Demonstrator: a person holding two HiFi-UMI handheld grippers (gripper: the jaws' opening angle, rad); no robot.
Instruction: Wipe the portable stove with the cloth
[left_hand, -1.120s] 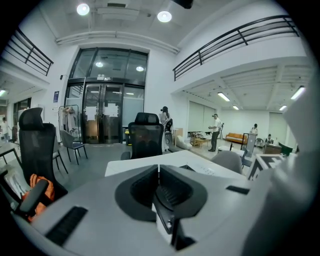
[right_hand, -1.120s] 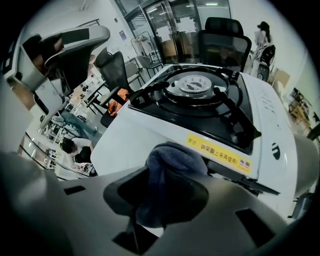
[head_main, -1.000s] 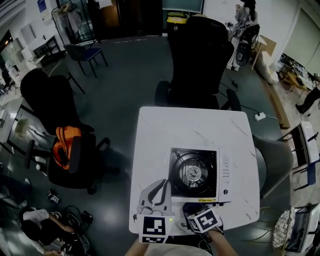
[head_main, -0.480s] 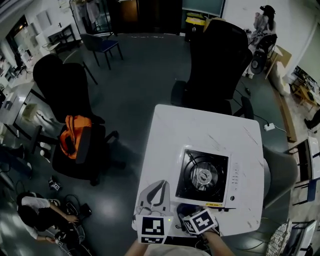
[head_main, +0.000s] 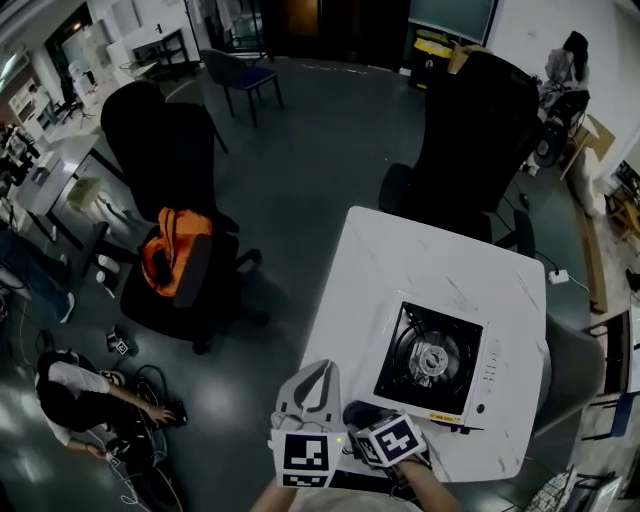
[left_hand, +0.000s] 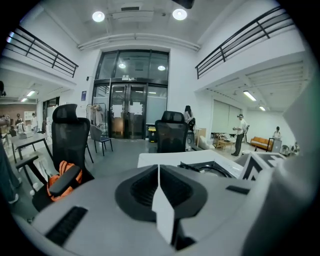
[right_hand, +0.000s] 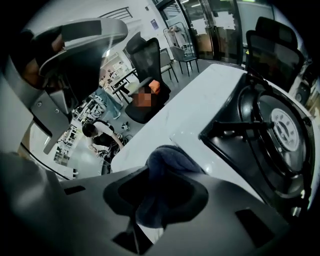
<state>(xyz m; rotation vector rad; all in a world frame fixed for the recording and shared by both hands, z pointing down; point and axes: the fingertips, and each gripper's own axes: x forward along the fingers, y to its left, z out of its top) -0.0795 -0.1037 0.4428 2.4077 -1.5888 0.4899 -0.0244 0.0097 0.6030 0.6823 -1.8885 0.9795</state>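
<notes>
— Since the right gripper (head_main: 368, 428) has its jaws clamped on that dark blue cloth (head_main: 358, 412), is the person ready to wipe?

— Nearly, I'd say. From where I stand the cloth sits at the near edge of the white table (head_main: 400, 255), just beside the near left corner of the portable stove (head_main: 478, 392), not on it yet. The stove rests on the near right part of the table.

— And the left gripper (head_main: 318, 372)?

— Jaws pressed together, nothing between them, held off the table's near left edge. Looks idle to me.

— How would you go about it?

— I'd carry the cloth far and right onto the stove's white rim first and drag it flat, with light pressure. The bunched end pokes out past the jaws, so that part should do the rubbing, not the gripper. Around the black pan supports (right_hand: 235, 125) and the burner (right_hand: 287, 131) I'd go slowly, because loose fabric could snag there. The stove might slide, too, and the free gripper could steady its left side.
</notes>
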